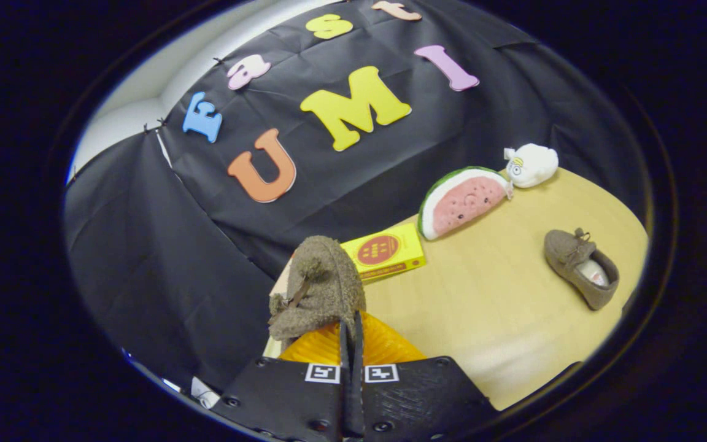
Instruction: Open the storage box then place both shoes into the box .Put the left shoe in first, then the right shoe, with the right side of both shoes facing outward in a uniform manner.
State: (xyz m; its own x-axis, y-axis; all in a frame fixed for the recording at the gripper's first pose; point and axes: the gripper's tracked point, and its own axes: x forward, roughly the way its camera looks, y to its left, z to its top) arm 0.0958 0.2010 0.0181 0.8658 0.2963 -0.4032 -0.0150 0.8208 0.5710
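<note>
Shoe one in the tongs, shoe two waiting on the desk

The tongs (351,331) are pinched nearly closed on a brown shoe (320,288), toe pointing up and away; the other shoe (580,267) lies well off to their right on the desk (488,307), long axis slanting away

A staged recording booth: black cloth wall (145,258) behind a pale wooden table (501,307) with plush toys (464,201).

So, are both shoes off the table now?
No: one brown shoe hangs pinched in the closed fingers above the orange box, while the other shoe lies on the table.
</note>
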